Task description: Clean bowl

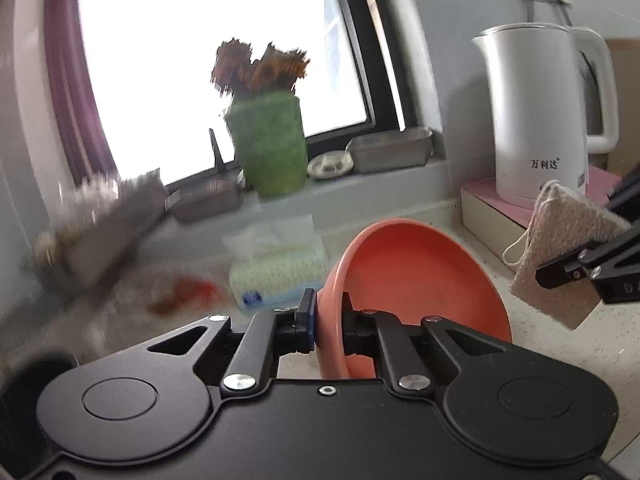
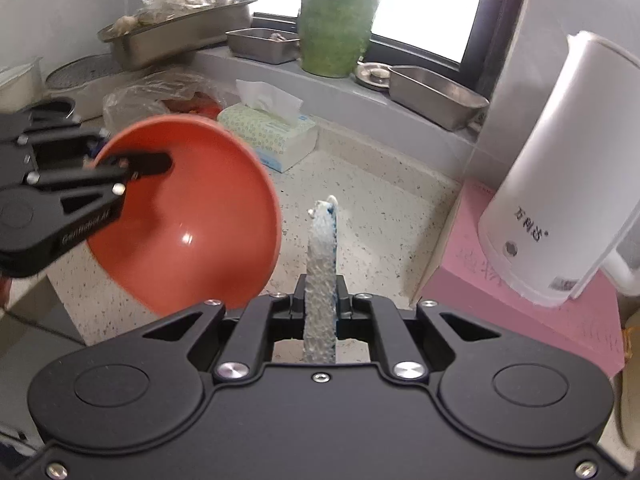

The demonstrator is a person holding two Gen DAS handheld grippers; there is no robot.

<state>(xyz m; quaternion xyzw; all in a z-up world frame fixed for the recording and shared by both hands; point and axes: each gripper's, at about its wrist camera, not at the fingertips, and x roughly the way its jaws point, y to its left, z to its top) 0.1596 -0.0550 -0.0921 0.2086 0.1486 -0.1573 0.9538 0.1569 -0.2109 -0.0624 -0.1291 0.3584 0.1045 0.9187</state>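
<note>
1. At lower centre of the left wrist view, your left gripper (image 1: 329,322) is clamped on the rim of the orange bowl (image 1: 420,276): one finger lies outside the wall, the other inside, with no gap showing at the pads. The bowl is tilted on edge, clear of the speckled countertop (image 1: 560,344), its hollow facing right in the frame.
2. At lower centre of the right wrist view, your right gripper (image 2: 320,300) is closed on a sponge pad (image 2: 320,264) held edge-on, its narrow side running up the frame between the fingers. The left wrist view shows the same pad broadside at right of frame, beige, with a cord loop at its upper corner.
3. In the right wrist view the bowl sits at left of frame, its glossy inside turned toward the pad. Pad and bowl are near each other; no contact between them is visible.
4. Background, right wrist view: a tissue pack (image 2: 269,136) lies on the countertop at centre, beyond the bowl. A white kettle (image 2: 560,200) stands on a pink base (image 2: 520,312) at right.
5. On the window sill at upper centre stands a green vase (image 2: 336,28) of dried flowers, with metal trays (image 2: 436,96) on either side.
6. The left part of the left wrist view is motion-blurred; you cannot identify the items there.
</note>
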